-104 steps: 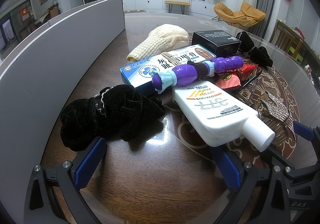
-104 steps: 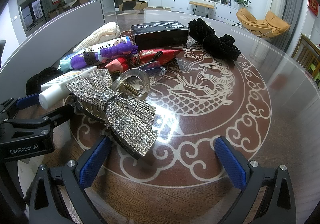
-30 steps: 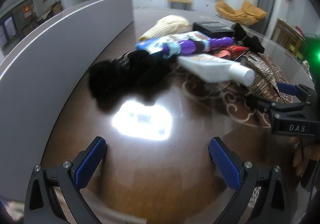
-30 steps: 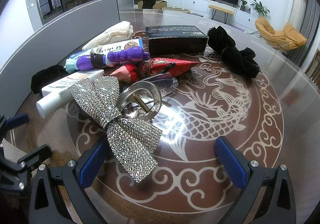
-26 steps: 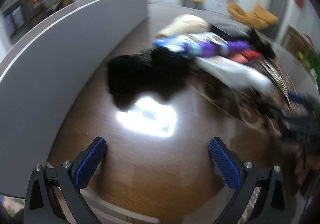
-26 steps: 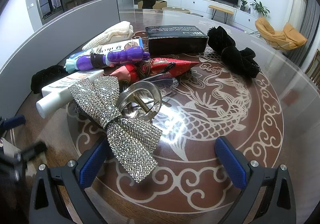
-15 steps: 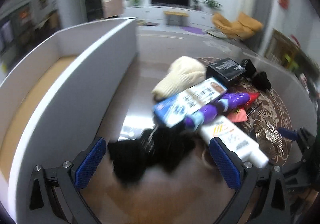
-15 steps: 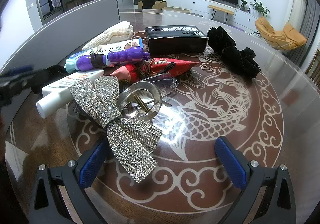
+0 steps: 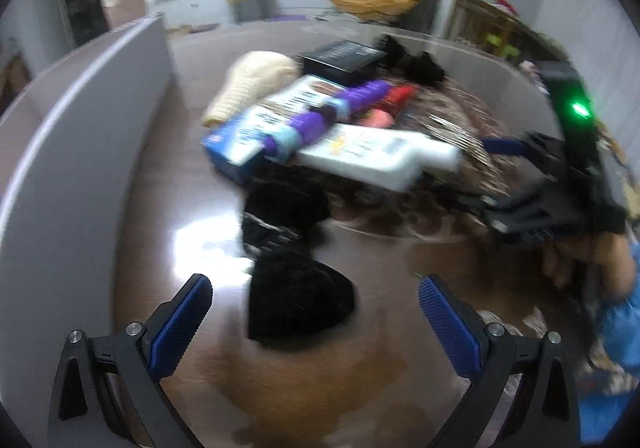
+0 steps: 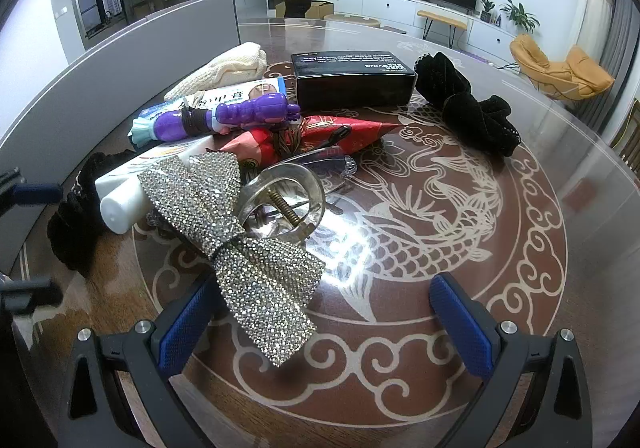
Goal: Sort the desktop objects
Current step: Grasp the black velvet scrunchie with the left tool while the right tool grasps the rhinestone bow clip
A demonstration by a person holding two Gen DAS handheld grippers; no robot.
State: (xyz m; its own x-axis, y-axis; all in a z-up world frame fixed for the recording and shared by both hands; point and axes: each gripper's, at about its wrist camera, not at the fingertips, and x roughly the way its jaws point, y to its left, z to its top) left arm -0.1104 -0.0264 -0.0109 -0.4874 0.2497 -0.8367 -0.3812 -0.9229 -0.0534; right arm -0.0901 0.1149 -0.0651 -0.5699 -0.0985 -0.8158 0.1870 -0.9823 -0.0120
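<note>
Glossy dark wood with a pale dragon inlay carries the clutter, and a grey bin wall (image 9: pixel 80 136) curves along the left of the left claw (image 9: pixel 316 312). That claw is spread wide and holds nothing; the black velvet scrunchie (image 9: pixel 296 300) lies between and just ahead of its blue pads. Judging by this, the scrunchie comes first: lower squarely over its bunched middle, since soft pile squashes and slips. The right claw (image 10: pixel 320 312) is likewise spread and empty, with the rhinestone bow (image 10: pixel 240 232) just ahead of its left pad, stiff, glittering and leaning on a clear plastic hair clip (image 10: pixel 284 200). Beyond the scrunchie lies a smooth white bottle (image 9: pixel 372 156).
</note>
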